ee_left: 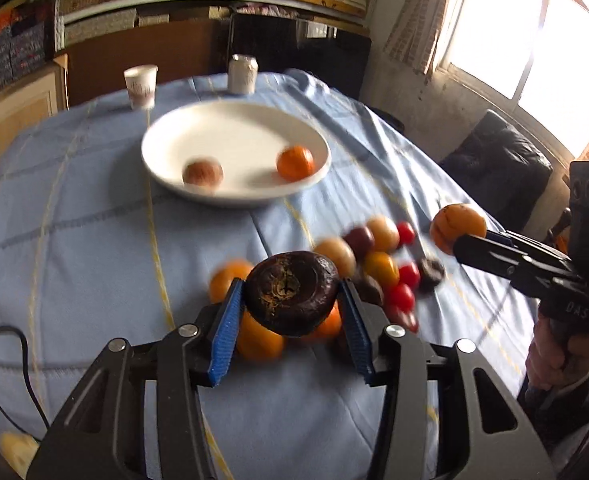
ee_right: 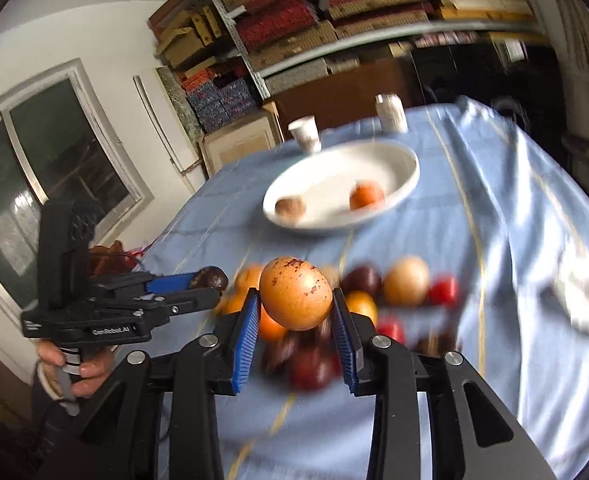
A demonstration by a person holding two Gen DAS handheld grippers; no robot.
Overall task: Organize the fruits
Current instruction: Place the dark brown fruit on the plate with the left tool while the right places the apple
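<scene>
My left gripper [ee_left: 292, 294] is shut on a dark wrinkled fruit [ee_left: 292, 292], held above the fruit pile [ee_left: 378, 264]. My right gripper [ee_right: 296, 300] is shut on a speckled orange fruit [ee_right: 295, 294]; it also shows at the right of the left wrist view, where the orange fruit [ee_left: 456, 227] sits at its tip. In the right wrist view the left gripper [ee_right: 208, 280] carries the dark fruit [ee_right: 212, 278] at the left. A white plate [ee_left: 198, 128] farther back holds a brown fruit [ee_left: 203, 173] and an orange fruit [ee_left: 295, 163]. The pile mixes orange, yellow, dark purple and small red fruits.
A blue checked cloth [ee_left: 94, 220] covers the table. A paper cup [ee_left: 141, 86] and a can [ee_left: 243, 74] stand behind the plate. Crumpled paper [ee_right: 586, 300] lies at the right. A hand [ee_right: 78, 372] grips the left tool's handle. Shelves and a window line the walls.
</scene>
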